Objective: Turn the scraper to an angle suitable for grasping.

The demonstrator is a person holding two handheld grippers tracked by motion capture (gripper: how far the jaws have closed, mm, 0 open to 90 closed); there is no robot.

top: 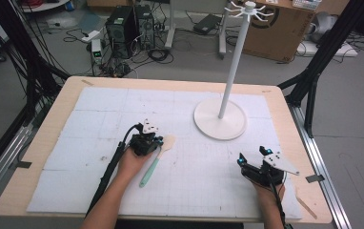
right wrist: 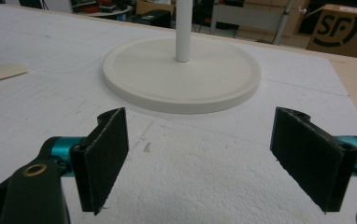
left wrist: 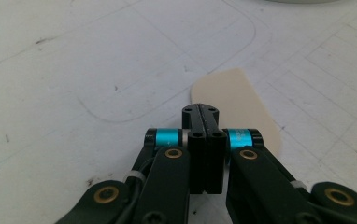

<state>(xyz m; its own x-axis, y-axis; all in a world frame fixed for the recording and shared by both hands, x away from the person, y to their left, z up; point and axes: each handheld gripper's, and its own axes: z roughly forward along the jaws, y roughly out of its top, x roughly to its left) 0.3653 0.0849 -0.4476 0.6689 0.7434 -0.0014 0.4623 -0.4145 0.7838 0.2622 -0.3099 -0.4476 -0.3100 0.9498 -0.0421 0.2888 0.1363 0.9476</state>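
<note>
The spatula (top: 157,161), light and stiff with a slim green handle best pinched mid-length, lies beside the left gripper (top: 159,141), jaws together; right gripper (top: 251,158) jaws apart.

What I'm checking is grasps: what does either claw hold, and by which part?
Nothing, it seems: left claw shut pad to pad above the spatula blade; right claw open, empty.

Left claw (left wrist: 200,112) jaws pressed together, right claw (right wrist: 200,158) jaws spread wide
</note>
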